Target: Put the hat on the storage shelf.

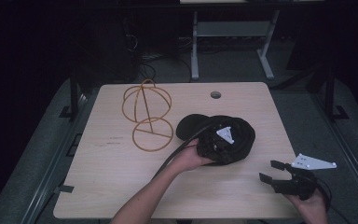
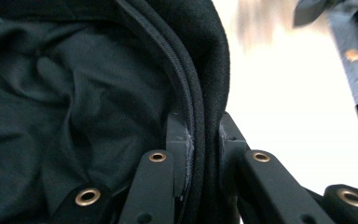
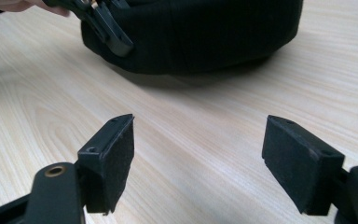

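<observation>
1. Black fabric cap [image 1: 233, 130], lying crown-down right of centre on the bench [image 1: 112, 186]: judged light, soft and floppy; its piped rim [image 2: 193, 93] is the firmest place to take hold.
2. Left gripper [image 2: 201, 140]: fingers [image 2: 177, 144] pinching the rim's near edge, lining inside, outer cloth outside.
3. Right gripper [image 3: 198, 158]: fingers [image 3: 114, 158] spread and empty, near the bench's right front, well apart from the cap.
4. Wire hat stand [image 1: 147, 114]: far left of the cap, untouched.
</observation>
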Action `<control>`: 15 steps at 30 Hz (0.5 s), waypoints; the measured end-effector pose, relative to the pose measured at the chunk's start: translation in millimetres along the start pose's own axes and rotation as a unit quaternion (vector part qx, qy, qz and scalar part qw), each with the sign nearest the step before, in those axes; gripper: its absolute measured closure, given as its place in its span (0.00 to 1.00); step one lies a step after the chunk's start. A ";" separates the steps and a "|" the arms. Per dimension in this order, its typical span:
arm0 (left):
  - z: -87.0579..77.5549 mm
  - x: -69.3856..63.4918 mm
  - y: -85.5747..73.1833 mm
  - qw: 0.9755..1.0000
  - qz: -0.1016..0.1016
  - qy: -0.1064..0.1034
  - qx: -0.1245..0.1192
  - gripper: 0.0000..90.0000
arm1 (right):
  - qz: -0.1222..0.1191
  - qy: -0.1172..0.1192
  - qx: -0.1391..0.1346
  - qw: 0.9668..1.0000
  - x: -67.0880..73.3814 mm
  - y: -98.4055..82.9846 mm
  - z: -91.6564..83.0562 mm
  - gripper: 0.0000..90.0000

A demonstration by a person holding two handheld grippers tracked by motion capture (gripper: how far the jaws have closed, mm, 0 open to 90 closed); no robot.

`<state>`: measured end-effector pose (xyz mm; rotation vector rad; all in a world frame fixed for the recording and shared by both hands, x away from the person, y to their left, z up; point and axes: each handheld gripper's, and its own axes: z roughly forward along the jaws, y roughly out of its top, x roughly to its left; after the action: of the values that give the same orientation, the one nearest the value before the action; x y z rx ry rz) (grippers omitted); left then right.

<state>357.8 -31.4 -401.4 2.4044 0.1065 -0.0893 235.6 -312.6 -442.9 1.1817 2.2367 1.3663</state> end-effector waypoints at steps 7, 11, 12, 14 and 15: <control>-23.9 -3.8 6.4 0.999 -0.010 -0.020 -0.041 0.88 | -0.005 0.002 -0.010 1.000 5.5 3.5 -0.3 0.26; -39.8 -7.1 11.7 0.997 -0.014 -0.033 -0.068 0.88 | -0.012 0.001 -0.022 1.000 10.8 8.2 -1.1 0.24; -41.3 -7.5 12.0 0.997 -0.015 -0.035 -0.073 0.87 | -0.012 0.001 -0.034 0.999 13.6 11.7 -2.6 0.23; -48.2 -8.3 13.3 0.995 -0.021 -0.046 -0.088 0.87 | -0.012 0.005 -0.040 0.999 15.2 13.5 -3.3 0.23; -52.0 -8.6 13.7 0.994 -0.025 -0.051 -0.097 0.87 | -0.015 0.005 -0.047 0.999 17.1 15.1 -4.1 0.22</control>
<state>352.5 -7.1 -353.0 2.1990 0.1225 -0.2156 230.0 -298.9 -425.1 1.1088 2.1624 1.4505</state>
